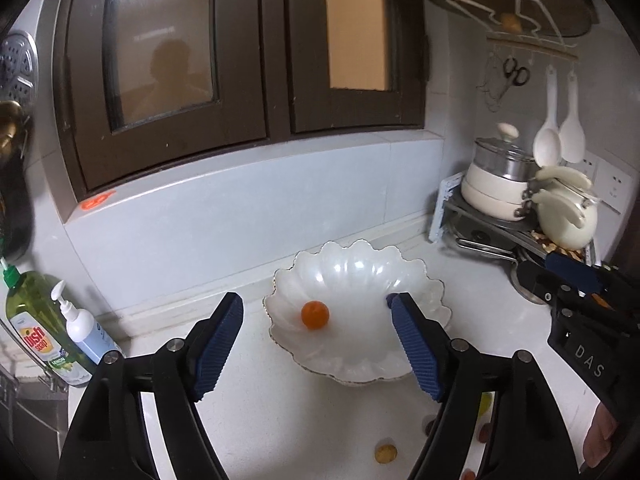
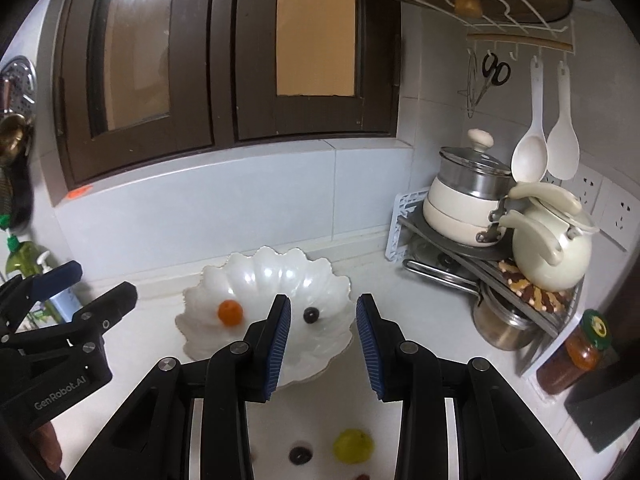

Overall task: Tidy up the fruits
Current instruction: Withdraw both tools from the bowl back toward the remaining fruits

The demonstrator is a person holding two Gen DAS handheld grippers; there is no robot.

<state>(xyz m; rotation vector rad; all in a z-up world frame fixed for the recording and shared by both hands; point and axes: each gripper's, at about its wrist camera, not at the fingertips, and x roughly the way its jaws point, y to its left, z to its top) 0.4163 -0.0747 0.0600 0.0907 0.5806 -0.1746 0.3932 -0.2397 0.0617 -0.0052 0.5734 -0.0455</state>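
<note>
Both empty: left gripper (image 1: 316, 344) wide, right gripper (image 2: 323, 344) narrower, over white counter (image 1: 256, 412) below dark window (image 1: 240, 60).

Glossy pearly scalloped bowl (image 1: 356, 280), ribbed blue pads (image 2: 280, 340), smooth white counter (image 1: 256, 400)

White countertop (image 2: 400, 312). Scalloped white bowl (image 2: 256, 272) near back edge, centre. Loose fruits toward front edge: green one (image 2: 353, 445), dark one (image 2: 300, 455), yellow one (image 1: 385, 453). Soap bottles (image 1: 36, 328) at left end. Pot rack (image 2: 500, 272), jar (image 2: 576, 356) in right back corner.
</note>
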